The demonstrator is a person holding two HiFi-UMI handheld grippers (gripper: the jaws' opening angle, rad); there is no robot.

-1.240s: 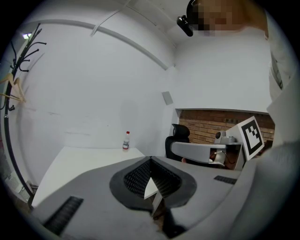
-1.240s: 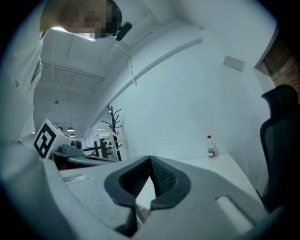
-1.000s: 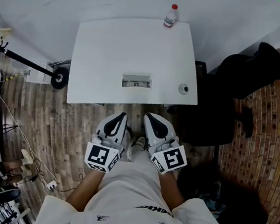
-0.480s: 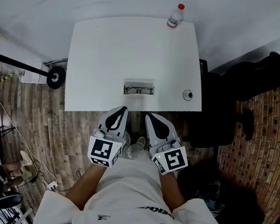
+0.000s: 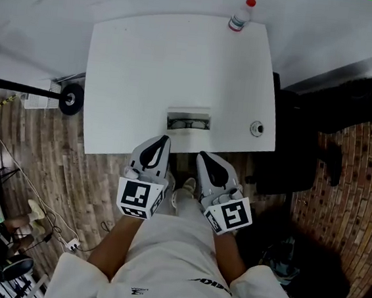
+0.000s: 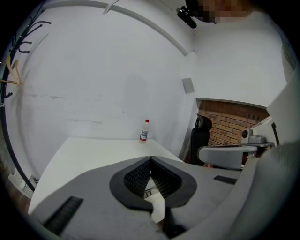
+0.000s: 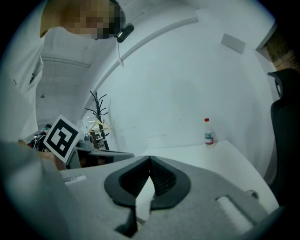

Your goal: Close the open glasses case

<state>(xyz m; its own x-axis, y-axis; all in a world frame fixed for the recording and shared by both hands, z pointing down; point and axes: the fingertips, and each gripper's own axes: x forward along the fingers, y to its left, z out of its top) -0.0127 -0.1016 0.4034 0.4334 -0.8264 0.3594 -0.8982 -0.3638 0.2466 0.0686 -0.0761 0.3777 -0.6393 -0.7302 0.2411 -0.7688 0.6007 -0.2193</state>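
Left gripper [image 5: 162, 140] and right gripper [image 5: 202, 156] are hovering clenched, empty, glasses case [image 5: 189, 122] just ahead. Seemingly light, rigid; push its lid edge.

- Red-capped bottle [image 5: 241, 15]: upright at the white table's [image 5: 136, 60] far edge, well ahead of the right gripper [image 5: 202, 155].
- Black office chair [image 5: 321, 119]: off to that gripper's right (partly in shadow).

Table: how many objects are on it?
3. The bottle stands at the far right corner, the open case lies near the front edge, and a small round object sits near the right edge. None seems hidden.
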